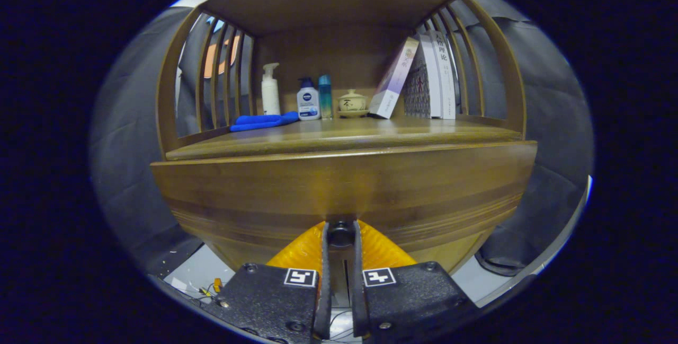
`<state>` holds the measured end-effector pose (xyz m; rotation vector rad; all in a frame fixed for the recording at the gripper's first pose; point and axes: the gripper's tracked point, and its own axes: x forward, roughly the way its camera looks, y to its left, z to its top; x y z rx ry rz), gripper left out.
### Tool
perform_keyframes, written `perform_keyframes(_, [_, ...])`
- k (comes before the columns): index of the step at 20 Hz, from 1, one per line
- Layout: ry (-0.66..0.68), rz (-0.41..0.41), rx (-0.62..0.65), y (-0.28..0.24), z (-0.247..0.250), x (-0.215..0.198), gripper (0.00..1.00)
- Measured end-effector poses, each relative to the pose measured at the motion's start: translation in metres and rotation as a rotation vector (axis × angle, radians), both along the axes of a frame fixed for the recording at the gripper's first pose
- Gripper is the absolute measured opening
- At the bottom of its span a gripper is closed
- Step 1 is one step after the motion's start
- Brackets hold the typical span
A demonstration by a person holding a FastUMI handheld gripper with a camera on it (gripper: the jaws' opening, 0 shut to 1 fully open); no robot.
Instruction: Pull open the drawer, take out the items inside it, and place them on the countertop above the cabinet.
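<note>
Now the claw (340,243) is closed on the dark knob (340,234), one finger at each side, at the middle of the drawer front (344,190); the drawer looks shut. Pull straight back and level, judging by the grip, so the knob cannot slip out. Above the knob, the worktop (371,134) lies bare along its front edge; bottles, cloth and books sit behind.

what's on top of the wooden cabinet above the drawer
On the countertop: blue folded cloth, three bottles, lidded ceramic cup, leaning books. The closed wooden drawer hides its contents; tongs grip its dark round knob.
</note>
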<state>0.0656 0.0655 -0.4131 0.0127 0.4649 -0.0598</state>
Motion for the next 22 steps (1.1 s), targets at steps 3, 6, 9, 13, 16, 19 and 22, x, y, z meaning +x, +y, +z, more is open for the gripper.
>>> perform_keyframes(3, [0.000, 0.009, -0.021, -0.001, 0.001, -0.013, 0.19])
perform_keyframes(6, [0.003, 0.012, -0.035, -0.001, 0.004, -0.027, 0.19])
perform_keyframes(9, [0.006, 0.025, -0.040, 0.000, 0.006, -0.038, 0.19])
perform_keyframes(13, [0.008, 0.034, -0.049, 0.000, 0.008, -0.053, 0.19])
perform_keyframes(16, [0.004, 0.048, -0.047, 0.001, 0.010, -0.063, 0.19])
perform_keyframes(19, [0.001, 0.060, -0.048, 0.000, 0.011, -0.074, 0.19])
perform_keyframes(22, [0.004, 0.067, -0.055, 0.000, 0.013, -0.086, 0.19])
